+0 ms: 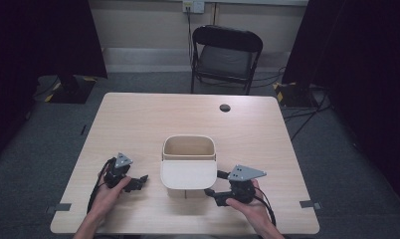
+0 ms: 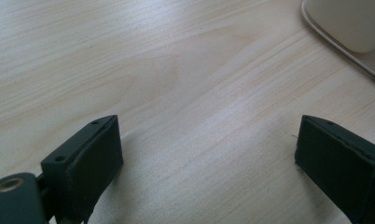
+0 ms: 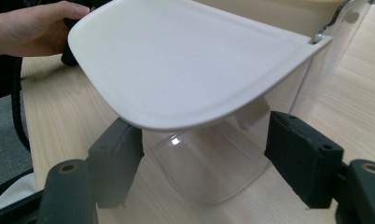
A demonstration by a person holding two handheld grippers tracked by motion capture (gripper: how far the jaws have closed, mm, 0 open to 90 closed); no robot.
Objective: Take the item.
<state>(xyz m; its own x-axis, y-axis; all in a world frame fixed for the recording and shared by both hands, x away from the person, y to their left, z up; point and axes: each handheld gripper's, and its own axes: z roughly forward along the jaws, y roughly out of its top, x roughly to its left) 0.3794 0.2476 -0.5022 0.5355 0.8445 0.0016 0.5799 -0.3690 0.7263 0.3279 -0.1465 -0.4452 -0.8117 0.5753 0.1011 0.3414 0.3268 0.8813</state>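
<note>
Sitting just below the middle of the high view, the container (image 1: 188, 154) is a pale box with an open top at the far side and a flat cream lid (image 1: 188, 174) hinged out toward the person. Seen from the right gripper view, that lid (image 3: 185, 60) spreads across the upper half of the frame, and beneath it hangs a clear plastic part (image 3: 209, 163) of the body, standing on the wooden table (image 1: 138, 119).

At the lower right of the high view, the right gripper (image 1: 214, 184) sits just beside the container's near right corner. Its jaws stand apart on either side of the clear part below the lid's edge; whether a pad already touches is hard to tell, but they do not look clamped on it. At the lower left, the left gripper (image 1: 141, 180) rests with its jaws wide apart over bare wood and nothing between them, the container's edge (image 2: 349, 28) showing at the upper right of its own view.

As a judgement, the work is at an early stage: the right gripper is lined up on the container, while a firm hold and any lifting, closing or moving remain to be done.
</note>
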